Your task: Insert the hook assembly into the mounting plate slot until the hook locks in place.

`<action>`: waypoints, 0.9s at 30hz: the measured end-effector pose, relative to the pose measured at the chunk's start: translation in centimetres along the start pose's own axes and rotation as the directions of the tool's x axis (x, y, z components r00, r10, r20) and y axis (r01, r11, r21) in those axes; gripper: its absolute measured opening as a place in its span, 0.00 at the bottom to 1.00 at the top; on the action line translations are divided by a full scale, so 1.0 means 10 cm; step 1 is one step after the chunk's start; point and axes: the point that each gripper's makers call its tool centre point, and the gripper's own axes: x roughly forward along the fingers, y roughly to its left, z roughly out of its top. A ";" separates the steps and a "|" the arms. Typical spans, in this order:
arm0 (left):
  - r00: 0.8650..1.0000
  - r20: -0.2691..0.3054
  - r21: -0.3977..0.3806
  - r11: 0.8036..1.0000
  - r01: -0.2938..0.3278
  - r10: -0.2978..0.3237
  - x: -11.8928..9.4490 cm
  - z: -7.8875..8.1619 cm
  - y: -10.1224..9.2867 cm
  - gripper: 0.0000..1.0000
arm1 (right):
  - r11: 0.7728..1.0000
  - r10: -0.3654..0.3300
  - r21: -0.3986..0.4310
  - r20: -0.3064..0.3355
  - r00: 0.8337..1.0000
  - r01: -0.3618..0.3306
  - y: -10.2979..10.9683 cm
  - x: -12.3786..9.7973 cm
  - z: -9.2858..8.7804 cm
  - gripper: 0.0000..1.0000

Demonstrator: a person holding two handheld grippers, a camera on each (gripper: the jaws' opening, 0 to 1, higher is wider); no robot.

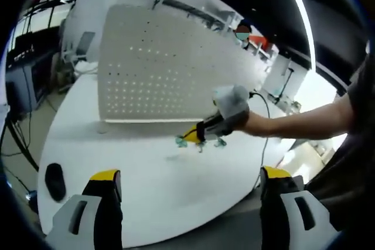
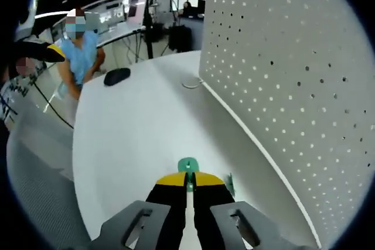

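A big white board full of little holes stands up on the white counter. This is the mounting plate. In the left gripper view, the left hand-held gripper is open, with its two yellow-tipped jaws far apart and nothing between them. It is low and near, above the counter's near edge. Farther off, the right hand-held gripper comes in from the right, held by a person's bare arm. It hangs just over the counter, near the bottom edge of the board but not touching it. Its jaws are closed on a small green hook. In the right gripper view, the yellow tips are pressed together, and the green hook pokes out past them. The board rises on the right. A dark computer mouse lies far away on the counter.
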 end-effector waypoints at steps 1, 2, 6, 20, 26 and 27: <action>1.000 0.003 0.003 1.000 -0.001 0.001 0.00 0.01 0.00 1.00 | 1.000 -0.005 0.004 0.007 1.000 0.005 0.01 -0.03 0.01 0.01; 1.000 0.006 0.007 1.000 -0.002 0.002 0.00 0.02 0.00 1.00 | 1.000 -0.008 0.007 0.012 1.000 0.008 0.01 -0.05 0.01 0.01; 1.000 0.012 0.012 1.000 0.017 -0.017 0.00 0.04 -0.04 1.00 | 0.999 -0.029 0.032 0.052 0.998 0.027 0.01 -0.19 0.08 0.01; 0.997 0.036 -0.005 0.997 0.074 -0.074 0.10 0.10 -0.23 1.00 | 0.972 -0.102 0.231 0.267 0.958 0.040 0.09 -0.82 0.45 0.01; 0.995 0.031 -0.004 0.995 0.097 -0.097 0.16 0.12 -0.29 1.00 | 0.955 -0.142 0.295 0.336 0.931 0.039 0.14 -1.12 0.55 0.01; 0.995 0.028 0.000 0.995 0.100 -0.100 0.17 0.12 -0.30 1.00 | 0.954 -0.142 0.298 0.342 0.929 0.036 0.16 -1.16 0.56 0.01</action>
